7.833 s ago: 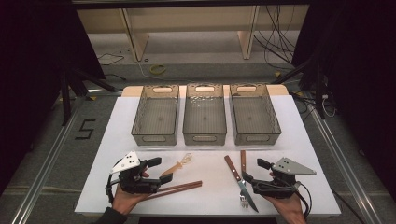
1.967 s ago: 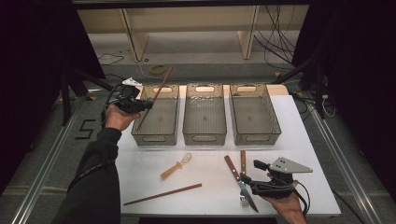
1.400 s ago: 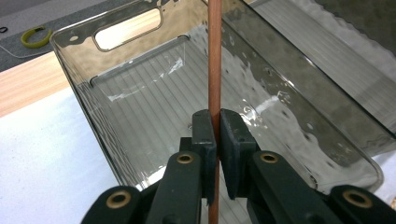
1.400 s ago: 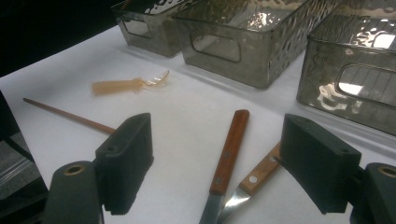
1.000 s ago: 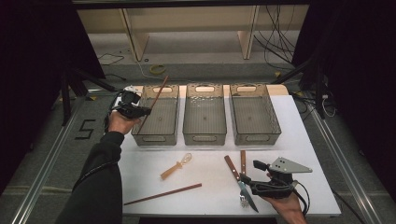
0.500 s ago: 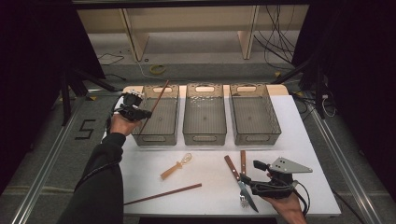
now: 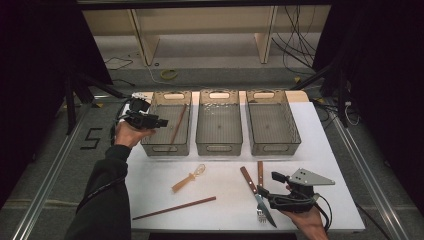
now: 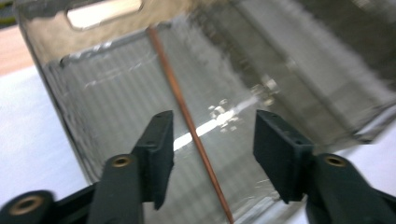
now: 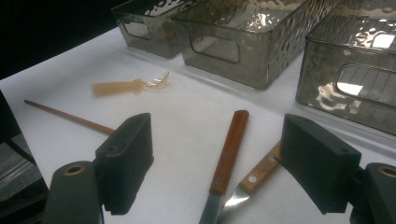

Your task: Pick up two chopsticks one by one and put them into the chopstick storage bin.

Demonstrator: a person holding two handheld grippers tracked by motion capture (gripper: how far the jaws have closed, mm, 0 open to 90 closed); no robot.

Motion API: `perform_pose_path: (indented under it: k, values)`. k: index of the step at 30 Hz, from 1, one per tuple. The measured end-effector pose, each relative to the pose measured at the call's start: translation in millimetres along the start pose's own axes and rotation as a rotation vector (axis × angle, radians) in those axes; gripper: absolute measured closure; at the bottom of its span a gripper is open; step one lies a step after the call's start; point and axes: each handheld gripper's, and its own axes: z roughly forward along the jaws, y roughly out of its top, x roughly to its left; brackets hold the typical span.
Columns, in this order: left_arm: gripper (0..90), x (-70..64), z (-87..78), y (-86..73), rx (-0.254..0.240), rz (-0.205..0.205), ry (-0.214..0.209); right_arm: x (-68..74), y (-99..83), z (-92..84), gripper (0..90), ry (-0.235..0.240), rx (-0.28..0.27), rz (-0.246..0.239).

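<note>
Chopstick point(image 7: 175, 126): brown, thin, inside the leftmost bin point(image 7: 155, 145), upper left of centre in the high view, slanting from the bin's far right toward its near end. In the left gripper view, chopstick point(image 8: 187, 116) running between the two black jaws but touching neither pad, with clear gaps on both sides. Left tool point(image 7: 159, 121) open, jaws just spread apart, released from the stick, hovering at the bin's left rim in the person's left hand point(image 7: 127, 134).

Further right in the high view, middle bin point(image 7: 219, 145) and right bin point(image 7: 277, 145) in one row with the first, upper centre of the table point(image 7: 330, 150).

Lower down, left of centre, pale plastic spoon point(image 7: 190, 177) flat on the table, and below it a second chopstick point(image 7: 175, 207), lying slantwise near the bottom edge.

Lower right, knife point(image 7: 256, 195) and fork point(image 7: 260, 187) with wooden handles side by side. Right tool point(image 7: 267, 186) open, jaws wide either side of those handles in the right gripper view, gripping nothing; resting low at the bottom right, held by the right hand point(image 7: 305, 220).
</note>
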Motion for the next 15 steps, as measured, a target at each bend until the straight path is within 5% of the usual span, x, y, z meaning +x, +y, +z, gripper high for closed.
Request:
perform_pose_path:
  k: [6, 15]
  values:
    - [33.9, -20.4, -19.9, -5.0, -0.017, 0.054, -0.045, -0.1, 0.0, -0.4, 26.6, 0.001, -0.001, 0.000]
    - [26.4, -41.6, -26.7, -24.6, -0.007, 0.097, -0.090, 0.0, -0.1, -0.5, 26.6, -0.002, 0.003, 0.004]
